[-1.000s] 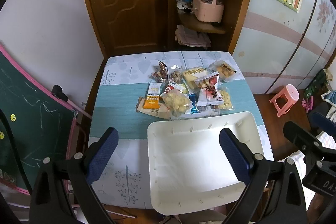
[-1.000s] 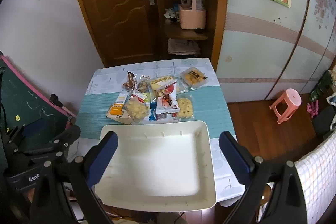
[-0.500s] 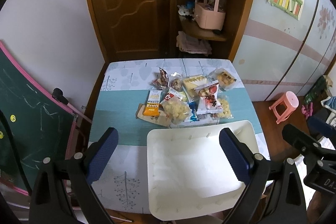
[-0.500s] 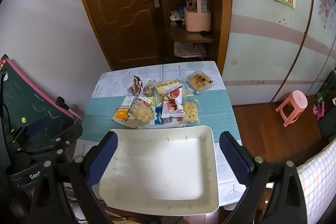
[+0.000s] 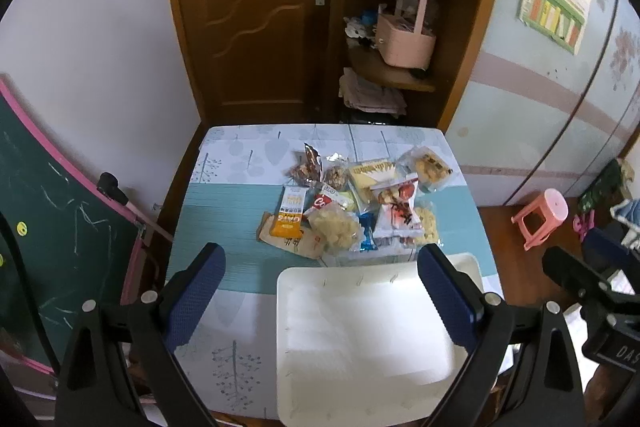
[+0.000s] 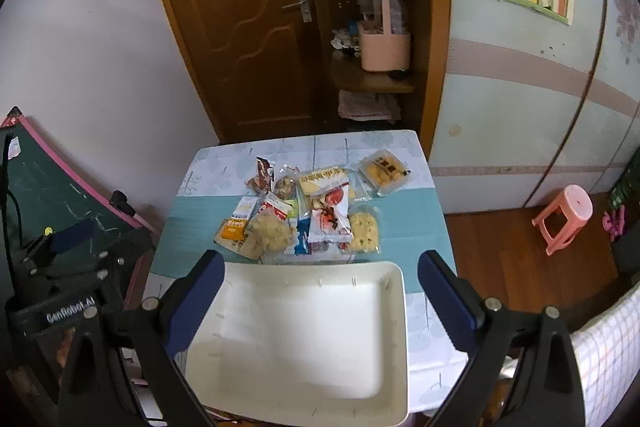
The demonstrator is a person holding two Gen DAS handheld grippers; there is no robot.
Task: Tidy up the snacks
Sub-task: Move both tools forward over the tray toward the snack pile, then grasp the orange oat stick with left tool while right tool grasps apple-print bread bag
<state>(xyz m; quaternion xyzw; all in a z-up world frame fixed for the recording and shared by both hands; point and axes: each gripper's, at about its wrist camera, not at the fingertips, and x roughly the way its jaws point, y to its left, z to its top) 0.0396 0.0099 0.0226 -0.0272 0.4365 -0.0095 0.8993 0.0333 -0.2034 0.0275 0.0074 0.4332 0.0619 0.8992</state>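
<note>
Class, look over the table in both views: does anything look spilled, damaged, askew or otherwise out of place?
Nothing looks spilled or damaged. The snack packets lie in a loose, overlapping heap on the table, beyond the white tray, which holds nothing. That untidy pile is the only disorder. Both the left gripper and right gripper are open and empty.

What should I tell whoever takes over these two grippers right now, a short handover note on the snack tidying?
Left gripper: open, holding nothing, high above the table.
Right gripper: open, holding nothing, also above the table's near side.
Snack pile: all packets lie in a loose overlapping heap mid-table, beyond the tray; the orange bar packet is at its left edge, a clear pack of yellow pastry at the far right.
White tray: on the near side of the table, with no snacks in it.
Done: nothing sorted yet.
Left: pick up each packet and place it in the tray.
</note>
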